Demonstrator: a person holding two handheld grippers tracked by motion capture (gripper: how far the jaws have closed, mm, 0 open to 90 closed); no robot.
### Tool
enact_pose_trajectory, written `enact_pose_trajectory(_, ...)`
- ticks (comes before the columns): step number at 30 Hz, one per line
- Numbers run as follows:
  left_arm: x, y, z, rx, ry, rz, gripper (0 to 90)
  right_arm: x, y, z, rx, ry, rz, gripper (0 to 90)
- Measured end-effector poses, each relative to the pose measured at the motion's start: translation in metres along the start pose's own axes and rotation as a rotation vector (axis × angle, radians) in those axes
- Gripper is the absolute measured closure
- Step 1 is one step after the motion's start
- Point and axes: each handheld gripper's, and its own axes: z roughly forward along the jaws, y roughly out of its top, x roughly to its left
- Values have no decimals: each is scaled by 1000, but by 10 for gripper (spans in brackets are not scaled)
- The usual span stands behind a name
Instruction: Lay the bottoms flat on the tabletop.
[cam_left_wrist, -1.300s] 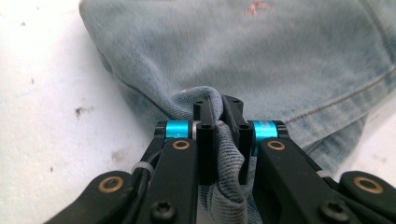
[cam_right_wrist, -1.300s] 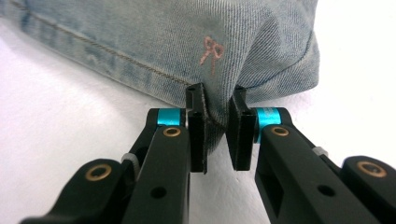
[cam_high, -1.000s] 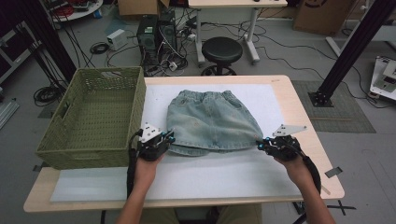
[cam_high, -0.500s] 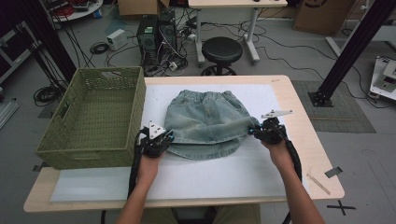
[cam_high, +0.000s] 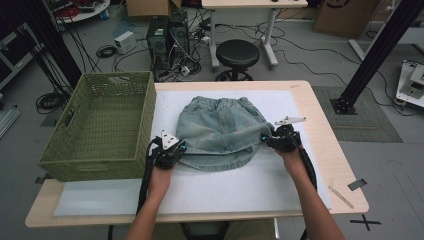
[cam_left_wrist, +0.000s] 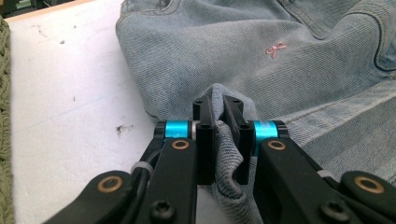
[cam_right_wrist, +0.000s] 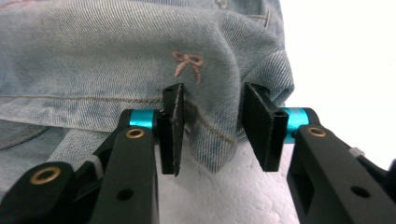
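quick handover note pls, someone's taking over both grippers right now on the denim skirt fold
Left gripper: shut on a pinch of the denim skirt at its lower left corner.
Right gripper: jaws have just been opening; the skirt's right corner sits between them, pads not pressing on it.
Skirt lies on the white mat, waistband away from the person, right side folded in toward the middle.
Green basket stands at the table's left, beside the skirt.
Done: right side fold laid down.
Left, probably: fold the left side in, finish folding, maybe put it in the basket.
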Motion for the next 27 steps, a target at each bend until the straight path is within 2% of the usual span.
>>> enact_pose_trajectory(2,0,0,0,-6,-2,-2,838,-2,-2,-5,-12,-6,-1,597)
enact_pose_trajectory(7,-2,0,1,-8,-12,1,838,-5,-12,-22,-52,45,-10,570)
enact_pose_trajectory(10,-3,0,1,-13,-15,5,839,-5,-19,-30,-34,63,-47,554)
enact_pose_trajectory(12,-3,1,0,-15,-16,5,839,-4,-24,-37,-41,52,-82,544)
enact_pose_trajectory(14,-3,1,0,-17,-18,1,839,-2,-28,-45,-82,18,-107,543)
enact_pose_trajectory(16,-3,0,-1,-20,-18,-4,839,-2,-30,-53,-126,-2,-85,542)
enact_pose_trajectory(18,-3,0,-1,-23,-17,-4,839,-1,-33,-60,-162,15,-78,597)
enact_pose_trajectory(19,-2,0,-2,-23,-18,-4,839,1,-33,-63,-170,47,-86,628)
enact_pose_trajectory(22,-2,-1,-2,-22,-20,-3,839,11,-34,-63,-154,134,-147,678)
enact_pose_trajectory(24,-2,-1,-2,-23,-22,-5,838,20,-36,-55,-107,143,-182,683)
enact_pose_trajectory(27,-2,-2,-3,-30,-27,-6,838,26,-37,-40,-59,159,-188,659)
